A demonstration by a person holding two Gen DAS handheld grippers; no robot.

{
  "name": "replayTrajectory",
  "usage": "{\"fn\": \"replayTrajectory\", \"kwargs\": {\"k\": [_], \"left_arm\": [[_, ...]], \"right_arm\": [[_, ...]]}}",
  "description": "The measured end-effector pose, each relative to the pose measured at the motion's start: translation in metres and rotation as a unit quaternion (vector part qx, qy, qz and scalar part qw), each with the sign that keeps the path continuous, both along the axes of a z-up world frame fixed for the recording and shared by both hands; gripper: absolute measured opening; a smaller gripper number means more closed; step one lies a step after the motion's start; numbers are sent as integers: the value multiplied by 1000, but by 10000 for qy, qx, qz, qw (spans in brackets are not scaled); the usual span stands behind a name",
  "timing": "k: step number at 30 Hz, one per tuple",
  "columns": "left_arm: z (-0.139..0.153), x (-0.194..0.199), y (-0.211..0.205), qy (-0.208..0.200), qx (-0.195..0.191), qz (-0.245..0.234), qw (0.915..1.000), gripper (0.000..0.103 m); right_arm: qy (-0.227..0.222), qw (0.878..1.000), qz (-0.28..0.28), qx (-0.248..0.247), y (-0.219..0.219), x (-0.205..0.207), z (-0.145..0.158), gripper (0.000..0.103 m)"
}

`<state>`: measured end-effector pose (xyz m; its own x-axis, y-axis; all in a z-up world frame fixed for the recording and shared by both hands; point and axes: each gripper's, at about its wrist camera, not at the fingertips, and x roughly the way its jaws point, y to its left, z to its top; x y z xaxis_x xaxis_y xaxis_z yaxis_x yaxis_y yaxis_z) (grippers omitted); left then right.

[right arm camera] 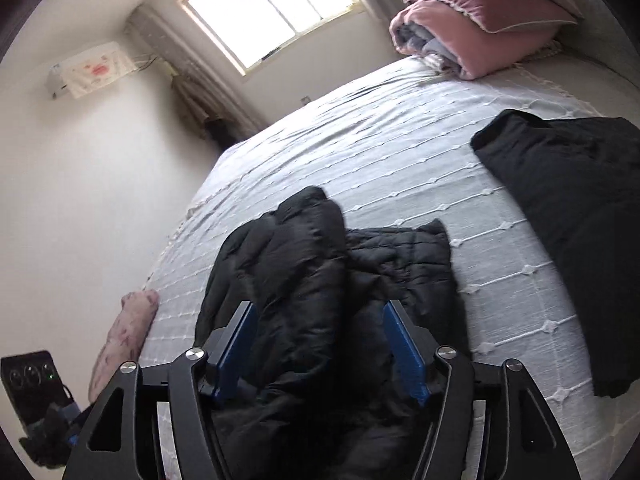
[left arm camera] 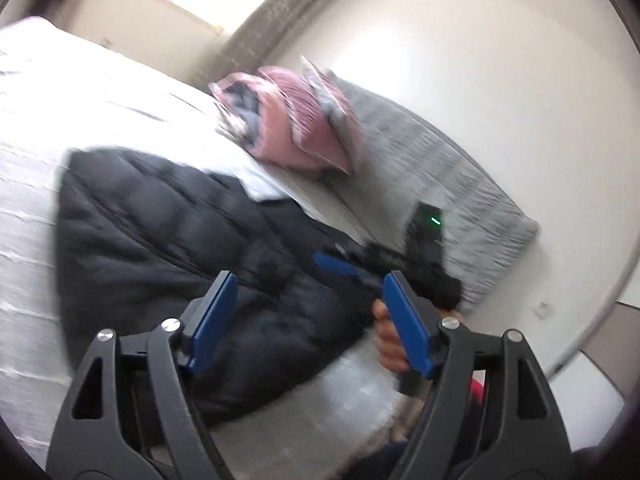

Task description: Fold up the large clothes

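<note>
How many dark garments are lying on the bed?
2. A black puffer jacket lies bunched at the near edge of the bed, just ahead of the fingers. A second black garment lies flat further right. Others may be out of view.

Pink pillow [right arm camera: 480,16] on white bedspread [right arm camera: 380,152], bright window [right arm camera: 272,8] beyond

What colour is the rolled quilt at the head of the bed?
Pink rolled quilt; the right wrist view shows it best.

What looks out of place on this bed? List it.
The black puffer jacket lies bunched and lumpy near the bed's edge, not flat. A second dark garment sits apart to its right. Nothing looks spilled or damaged.
</note>
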<state>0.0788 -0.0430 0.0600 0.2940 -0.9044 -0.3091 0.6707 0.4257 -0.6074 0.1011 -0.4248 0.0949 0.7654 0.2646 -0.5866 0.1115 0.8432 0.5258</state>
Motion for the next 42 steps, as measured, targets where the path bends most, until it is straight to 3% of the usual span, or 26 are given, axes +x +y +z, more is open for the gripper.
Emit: {"fn": "replayTrajectory", "kwargs": {"k": [3,4,5,6,8,10,13,19,21,26,27,29,32,37,39,40,42], "left_arm": [[-20,23,6,310,362,349,9983,76],[-29,30,8,427,535,511,9963,76],[-38,36,8,501,662,640,9945,75],[-46,42,11,620,793,762,9920,75],[-59,53,18,916,890,876,9879,75],[-65,56,21,1109,874,913,9858,75],[-70,52,18,1131,972,816,9854,75],[-94,40,-17,1015,2039,732,9710,76],[-94,39,-18,934,2150,796,9689,79],[-99,45,-15,1078,2229,916,9645,81],[-101,45,-15,1092,2246,935,9638,82],[-104,44,-16,1106,2294,1010,9617,83],[-102,49,-27,1022,2364,1123,9597,83],[-99,43,-34,835,2461,1230,9578,83],[-98,43,-35,804,2472,1256,9574,83],[-98,43,-36,789,2475,1275,9572,83],[-97,43,-35,766,2482,1310,9568,83]], "right_arm": [[579,9954,49,-760,29,20,-15,73],[784,9920,-70,-992,35,26,-23,67],[869,9900,-116,-1103,40,30,-27,29],[796,9906,-15,-1111,44,31,-27,10],[469,9893,52,-1377,56,26,-15,6],[105,9853,61,-1704,66,13,4,5],[-15,9851,-138,-1714,58,-6,12,5],[768,9897,-524,-1085,10,-5,-45,10],[957,9893,-569,-942,1,-7,-60,21],[1153,9880,-483,-905,-9,-19,-68,70],[1172,9876,-512,-915,-11,-21,-68,72],[1077,9892,-600,-793,-15,-27,-65,72],[637,9900,-624,-1097,-3,-36,-46,72],[-30,9867,3,-1625,43,-43,-17,70],[190,9826,117,-1842,59,-37,-20,55],[372,9807,141,-1914,60,-31,-26,42],[769,9723,193,-2197,67,-21,-42,40]]}}
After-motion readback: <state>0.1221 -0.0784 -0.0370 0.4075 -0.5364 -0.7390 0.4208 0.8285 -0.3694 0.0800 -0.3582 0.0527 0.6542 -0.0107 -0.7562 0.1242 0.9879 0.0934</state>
